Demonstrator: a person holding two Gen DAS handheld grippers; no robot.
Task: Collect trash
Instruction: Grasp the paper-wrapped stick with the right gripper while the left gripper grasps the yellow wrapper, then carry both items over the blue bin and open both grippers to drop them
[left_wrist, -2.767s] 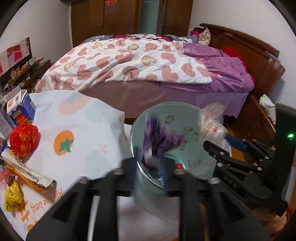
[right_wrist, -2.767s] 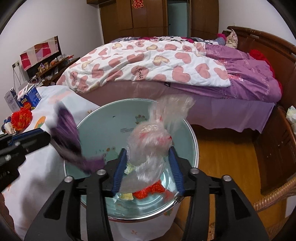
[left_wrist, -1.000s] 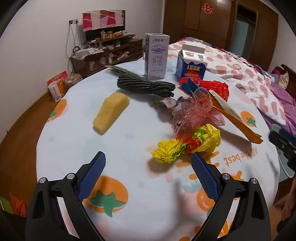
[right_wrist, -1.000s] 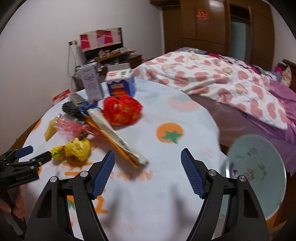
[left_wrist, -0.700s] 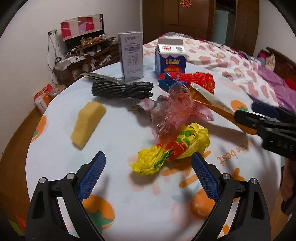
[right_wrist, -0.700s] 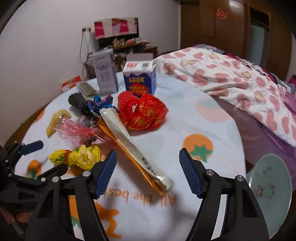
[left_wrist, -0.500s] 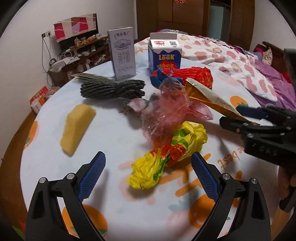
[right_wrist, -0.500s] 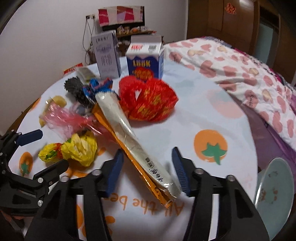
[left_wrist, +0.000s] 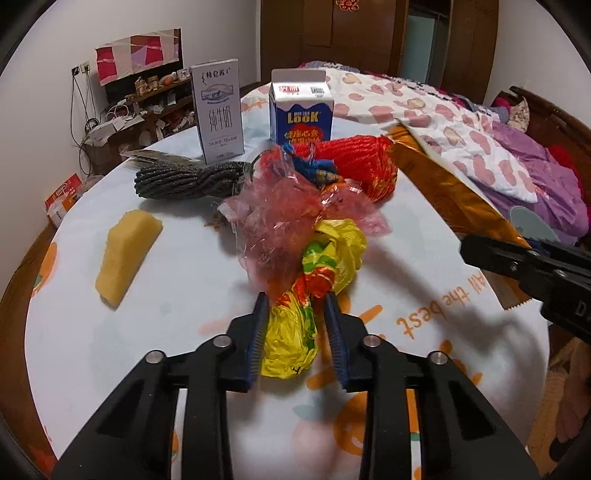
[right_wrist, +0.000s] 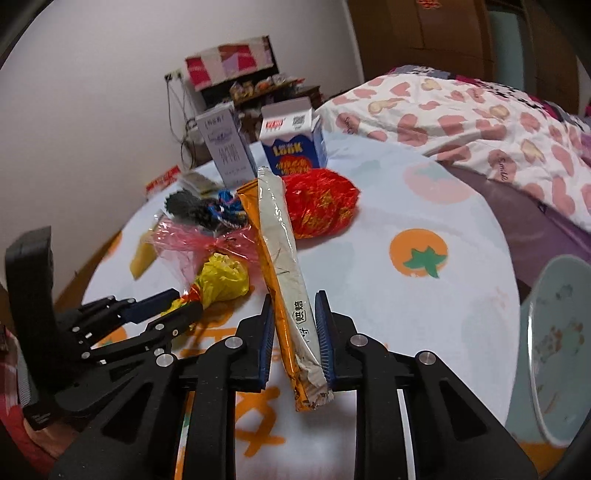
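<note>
- Left gripper (left_wrist: 295, 325): jaws closing around the crumpled yellow foil wrapper with red and green print (left_wrist: 314, 280), blue pads touching its near end; wrapper lies on the round table with white orange-print cloth (left_wrist: 184, 314).
- Right gripper (right_wrist: 293, 332): jaws closing, narrow, with the long orange-and-silver foil snack wrapper (right_wrist: 280, 258) between the blue pads, pressed near its torn near end; far end is tilted up off the cloth.
- In the left wrist view the same long wrapper (left_wrist: 443, 192) runs from the far centre to the right gripper's black jaws (left_wrist: 517, 258) at the right.
- Crinkled pink cellophane (left_wrist: 288, 214) touches the yellow wrapper's far end.
- Red foil-mesh ball (left_wrist: 358, 166) lies beyond the cellophane, a small blue candy wrapper (left_wrist: 314, 168) against its left side.
- Dark grey knitted bundle (left_wrist: 184, 179) lies far left; yellow sponge block (left_wrist: 125, 251) near left, apart from the rest.
- Two upright cartons at the far edge: a white-grey milk box (left_wrist: 219, 110) and a blue-white "LOOK" carton (left_wrist: 301, 110).
- Pale green metal bin (right_wrist: 554, 350) stands off the table at the right, its rim in the right wrist view.
- Bed with heart-print quilt (right_wrist: 480, 110) behind.
</note>
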